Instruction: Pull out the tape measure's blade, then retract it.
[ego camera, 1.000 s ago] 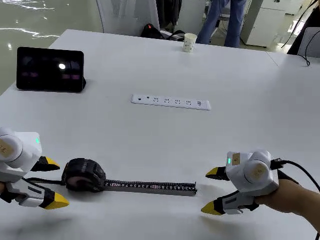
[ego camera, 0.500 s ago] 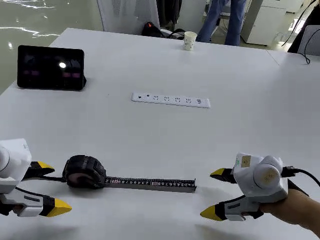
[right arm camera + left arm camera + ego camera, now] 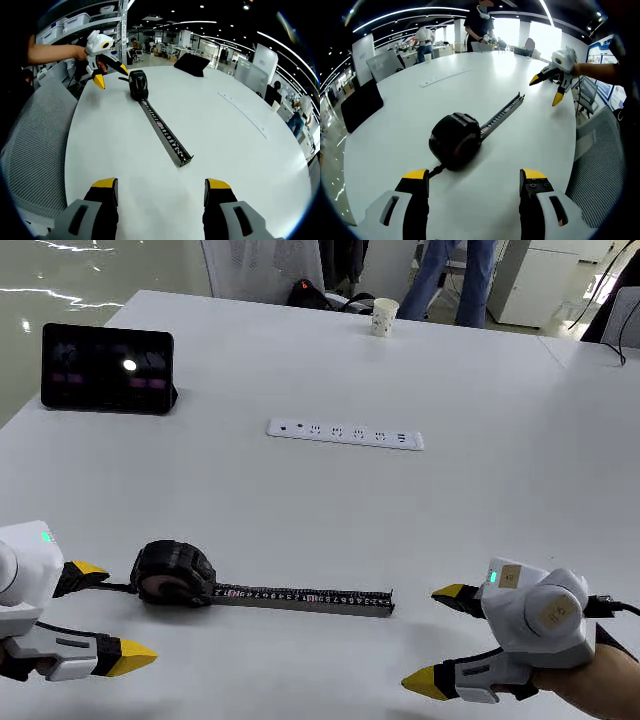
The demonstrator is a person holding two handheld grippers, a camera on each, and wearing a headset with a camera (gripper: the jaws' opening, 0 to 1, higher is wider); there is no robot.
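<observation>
Black round tape measure (image 3: 173, 573) sits just ahead of the spread left gripper (image 3: 118, 612); its extended grey blade (image 3: 305, 598) ends short of the spread right gripper (image 3: 432, 636).

White table (image 3: 500, 470), big, glossy. Dark tablet (image 3: 107, 369) propped well beyond left gripper (image 3: 118, 610). White power strip (image 3: 345, 433) flat farther ahead, well apart from right gripper (image 3: 430, 636). Far edge: paper cup (image 3: 384, 317). Shiny floor (image 3: 60, 270) past table, far left. Person's legs (image 3: 450, 270) and white cabinet (image 3: 535, 280) behind cup. Ceiling light strips (image 3: 410, 11) overhead; grey mesh chair (image 3: 35, 135) at table edge, close by right gripper.
</observation>
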